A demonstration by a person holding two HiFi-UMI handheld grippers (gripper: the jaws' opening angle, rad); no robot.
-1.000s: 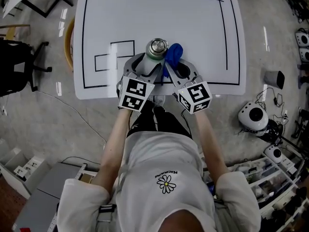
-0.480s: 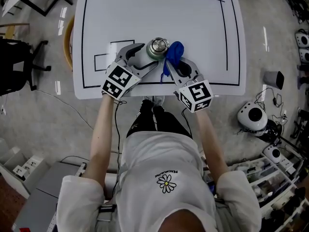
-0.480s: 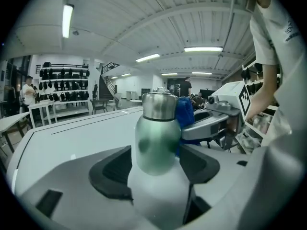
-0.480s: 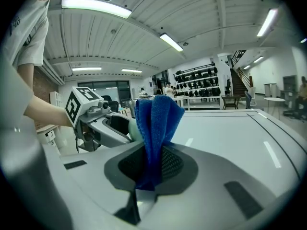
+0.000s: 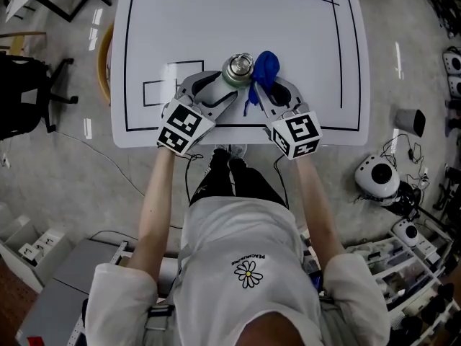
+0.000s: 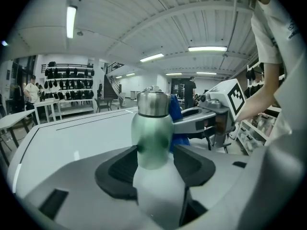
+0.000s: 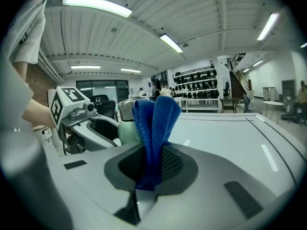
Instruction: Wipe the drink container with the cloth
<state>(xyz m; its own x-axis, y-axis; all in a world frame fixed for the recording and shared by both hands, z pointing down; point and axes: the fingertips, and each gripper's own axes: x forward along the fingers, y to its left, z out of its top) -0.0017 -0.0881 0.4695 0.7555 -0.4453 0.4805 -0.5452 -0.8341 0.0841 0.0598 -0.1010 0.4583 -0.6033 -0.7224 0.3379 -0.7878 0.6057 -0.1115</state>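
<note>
Left hand-held gripper (image 6: 155, 153), jaws just closing, clasps the green bottle (image 6: 152, 134)

1. White short-sleeved T-shirt (image 5: 248, 222); a small daisy print (image 5: 248, 273) with a line of lettering sits toward 6 o'clock.
2. Dark trousers (image 5: 234, 182).
3. Left gripper (image 5: 225, 86) and right gripper (image 5: 269, 86): pale grey shells and black pads, each with a cube (image 5: 186, 127) of black-and-white square markers.
4. A thin black cable (image 5: 186, 186) trails toward 6 o'clock from the left gripper.
</note>
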